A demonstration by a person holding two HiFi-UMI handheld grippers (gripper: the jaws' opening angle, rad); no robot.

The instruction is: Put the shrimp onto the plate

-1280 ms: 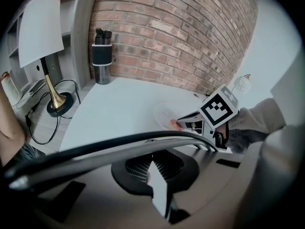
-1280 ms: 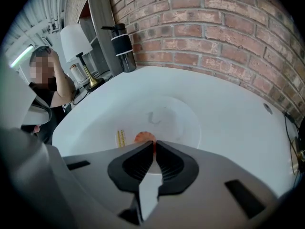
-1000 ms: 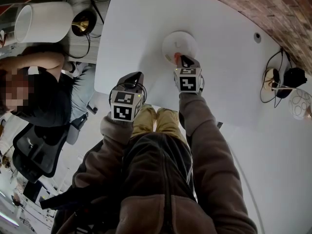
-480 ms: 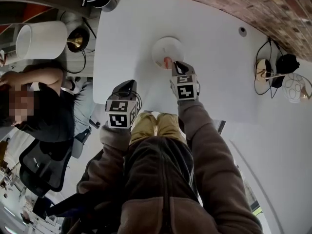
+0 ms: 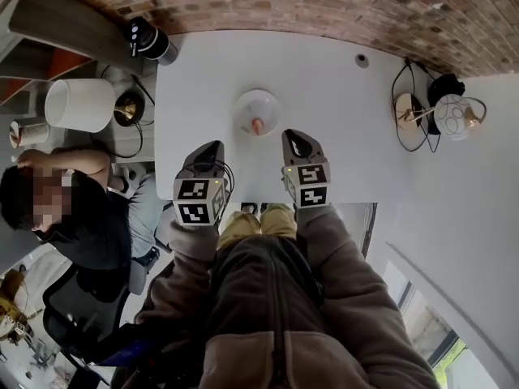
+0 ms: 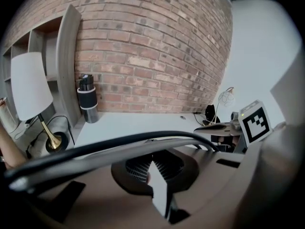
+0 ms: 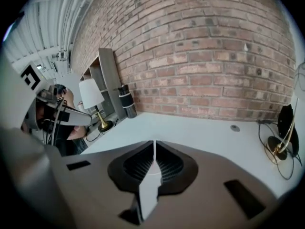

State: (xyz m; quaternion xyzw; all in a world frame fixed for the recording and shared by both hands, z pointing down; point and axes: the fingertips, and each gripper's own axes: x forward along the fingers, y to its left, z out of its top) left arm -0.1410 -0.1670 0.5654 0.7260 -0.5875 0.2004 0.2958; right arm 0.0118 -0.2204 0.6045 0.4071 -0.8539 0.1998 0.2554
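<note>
— Where is the shrimp (image 5: 257, 126) now?
— On the plate (image 5: 246, 104), by the rim nearest me, out on the desk (image 5: 345, 116). A second ago my right claw (image 5: 297, 142) had its tip right at it. Now that claw is drawn back toward the desk's near edge, clear of the plate, closed on nothing.
— And the other one?
— My left claw (image 5: 212, 150) is closed and empty too, beside the right one at the near edge, much as before.
</note>
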